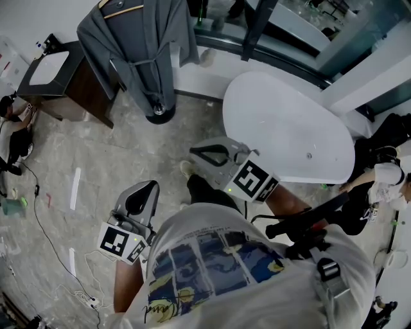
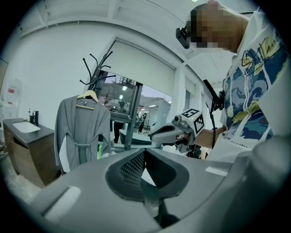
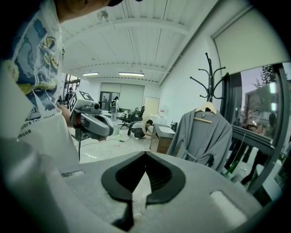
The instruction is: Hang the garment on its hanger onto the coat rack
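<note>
A grey robe (image 1: 144,45) hangs on a wooden hanger (image 1: 122,8) from the black coat rack, whose round base (image 1: 159,114) stands on the floor. The robe (image 2: 82,132) and rack (image 2: 95,68) show at the left of the left gripper view. In the right gripper view the robe (image 3: 204,136) and rack (image 3: 210,77) show at the right. Both grippers are held close to the person's body, well away from the rack. My left gripper (image 1: 144,191) is shut with nothing in it, its tips (image 2: 144,152) meeting. My right gripper (image 1: 196,154) is also shut and empty (image 3: 145,154).
A white oval tub (image 1: 289,128) stands to the right of the rack. A dark cabinet with a white basin (image 1: 54,74) stands at the left. People crouch at the far left (image 1: 16,128) and far right (image 1: 379,180). Cables (image 1: 45,218) trail over the floor.
</note>
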